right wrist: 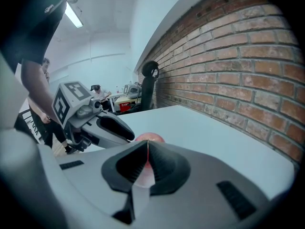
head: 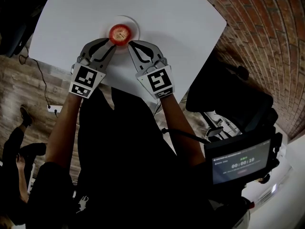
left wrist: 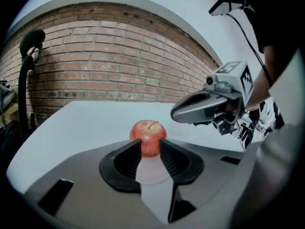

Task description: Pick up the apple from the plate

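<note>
White tabletop (head: 167, 18) lies under our tools. Nearest us, our left gripper (head: 112, 44) stands slightly parted and empty, its tips just short of the apple (head: 120, 33); our right gripper (right wrist: 147, 146) is clenched on nothing. Beyond them, the apple sits on its plate (head: 135, 26). We judge the approach done. Next, the left jaws need spreading wider, then closing round the apple.

white table (head: 181, 23) is shown at 12 o'clock, brick wall (head: 267, 27) at 2 o'clock, wood floor (head: 28, 85) at 9 o'clock.
</note>
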Demonstrator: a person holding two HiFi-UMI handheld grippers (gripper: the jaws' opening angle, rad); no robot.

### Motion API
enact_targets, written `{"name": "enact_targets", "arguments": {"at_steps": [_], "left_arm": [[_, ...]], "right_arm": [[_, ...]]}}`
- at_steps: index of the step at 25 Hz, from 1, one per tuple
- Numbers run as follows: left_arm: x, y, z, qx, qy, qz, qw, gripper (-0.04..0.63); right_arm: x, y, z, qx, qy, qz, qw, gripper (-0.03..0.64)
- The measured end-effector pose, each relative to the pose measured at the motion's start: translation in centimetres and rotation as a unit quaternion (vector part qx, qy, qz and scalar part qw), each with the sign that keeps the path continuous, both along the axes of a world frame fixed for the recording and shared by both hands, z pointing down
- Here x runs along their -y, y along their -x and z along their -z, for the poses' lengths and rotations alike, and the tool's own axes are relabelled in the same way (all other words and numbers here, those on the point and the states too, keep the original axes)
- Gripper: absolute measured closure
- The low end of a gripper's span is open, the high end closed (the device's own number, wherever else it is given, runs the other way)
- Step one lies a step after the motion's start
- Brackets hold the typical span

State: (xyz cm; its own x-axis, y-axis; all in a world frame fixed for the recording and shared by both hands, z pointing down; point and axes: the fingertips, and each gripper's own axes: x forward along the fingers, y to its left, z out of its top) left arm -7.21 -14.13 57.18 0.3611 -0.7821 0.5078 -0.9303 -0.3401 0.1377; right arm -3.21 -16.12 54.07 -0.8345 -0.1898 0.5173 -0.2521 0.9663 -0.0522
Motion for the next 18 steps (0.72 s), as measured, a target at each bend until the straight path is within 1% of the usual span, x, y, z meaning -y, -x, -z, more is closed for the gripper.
{"name": "enact_targets", "arguments": {"at_steps": [3, 8, 15, 18], "left_arm": [[0.1, 0.0, -0.1, 0.006, 0.0, 0.002, 1.0, 0.449], [0.1, 0.0, -0.7, 0.022, 0.003, 0.0, 0.9998, 0.343], [0.4, 0.2, -1.5, 0.036, 0.01, -0.008, 0.9993, 0.257], [0.5, 0.2, -1.9, 0.039, 0.013, -0.011, 0.9991, 0.233]], "right_arm": [[0.1, -0.1, 0.0, 0.0, 0.0, -0.001, 1.0, 0.614], [0.1, -0.2, 0.0, 0.0, 0.0, -0.003, 1.0, 0.614], [0.3, 0.0, 0.1, 0.001, 0.0, -0.008, 1.0, 0.614], [0.3, 0.0, 0.0, 0.0, 0.001, -0.01, 1.0, 0.614]]}}
